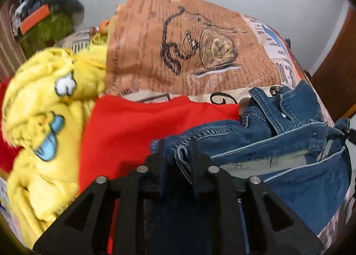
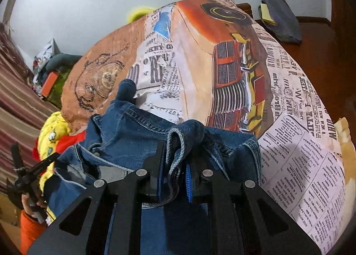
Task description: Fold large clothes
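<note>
Denim jeans (image 1: 289, 143) clamped; bedsheet (image 2: 289, 177) newsprint illegible.

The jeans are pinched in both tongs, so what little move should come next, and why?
Probably draw the two tongs apart and up a little. The left tongs and the right tongs each pinch an edge of the jeans, but the denim between them hangs bunched and creased over the printed bedcover. Pulling it taut should flatten it for a clean fold.

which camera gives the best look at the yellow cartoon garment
Left wrist view: the yellow garment fills its left side, its cartoon eyes visible though blurred. The right wrist view shows only a sliver beside the jeans.
</note>
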`<action>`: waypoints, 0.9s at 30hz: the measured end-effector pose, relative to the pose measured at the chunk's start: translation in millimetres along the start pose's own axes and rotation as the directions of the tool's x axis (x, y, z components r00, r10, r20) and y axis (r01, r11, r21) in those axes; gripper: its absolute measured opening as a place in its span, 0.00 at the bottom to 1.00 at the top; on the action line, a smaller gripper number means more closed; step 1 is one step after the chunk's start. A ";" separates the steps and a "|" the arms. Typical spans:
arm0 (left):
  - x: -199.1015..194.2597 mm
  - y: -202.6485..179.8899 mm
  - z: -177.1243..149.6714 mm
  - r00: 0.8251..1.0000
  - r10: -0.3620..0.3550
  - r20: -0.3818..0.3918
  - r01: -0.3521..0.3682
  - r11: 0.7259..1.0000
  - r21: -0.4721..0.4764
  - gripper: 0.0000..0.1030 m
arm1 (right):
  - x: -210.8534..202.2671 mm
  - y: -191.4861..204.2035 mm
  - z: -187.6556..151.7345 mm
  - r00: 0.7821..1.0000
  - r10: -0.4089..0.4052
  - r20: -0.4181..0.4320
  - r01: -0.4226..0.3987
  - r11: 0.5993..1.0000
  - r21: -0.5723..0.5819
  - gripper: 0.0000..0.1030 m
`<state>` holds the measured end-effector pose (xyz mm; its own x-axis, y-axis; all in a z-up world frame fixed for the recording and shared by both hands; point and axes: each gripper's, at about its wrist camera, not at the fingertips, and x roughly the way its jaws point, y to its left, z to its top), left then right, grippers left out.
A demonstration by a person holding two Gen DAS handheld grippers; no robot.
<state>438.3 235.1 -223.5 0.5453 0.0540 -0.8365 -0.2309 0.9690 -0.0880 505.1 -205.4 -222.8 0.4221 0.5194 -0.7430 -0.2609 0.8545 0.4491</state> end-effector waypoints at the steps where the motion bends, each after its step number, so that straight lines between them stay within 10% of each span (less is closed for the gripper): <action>1: -7.6 1.3 1.2 1.000 0.011 0.013 -0.011 1.000 0.009 0.28 | -6.4 2.2 0.6 1.000 0.003 0.005 -0.003 1.000 -0.008 0.12; 7: -58.7 18.1 1.0 0.987 0.120 0.110 -0.125 0.991 0.044 0.68 | -38.7 14.6 5.1 0.999 0.001 0.051 0.001 0.999 -0.039 0.13; 17: -43.8 26.0 -38.7 0.998 0.059 -0.035 -0.055 0.993 0.102 0.68 | -90.4 0.0 23.9 0.971 -0.163 0.175 0.168 0.986 -0.014 0.43; 20: -40.3 13.8 -37.9 0.999 0.034 -0.038 -0.029 0.991 0.131 0.68 | -92.6 6.4 12.4 0.966 -0.198 0.166 0.213 0.973 -0.084 0.68; 27: -3.7 -20.1 -17.7 0.991 -0.040 -0.129 0.061 0.985 0.164 0.69 | -47.7 16.9 -14.4 0.974 -0.219 0.053 0.226 0.948 -0.226 0.71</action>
<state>426.6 211.1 -228.2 0.4457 -0.0167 -0.8950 -0.0620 0.9969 -0.0494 468.1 -215.7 -186.9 0.5143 0.3187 -0.7962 -0.3479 0.9261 0.1460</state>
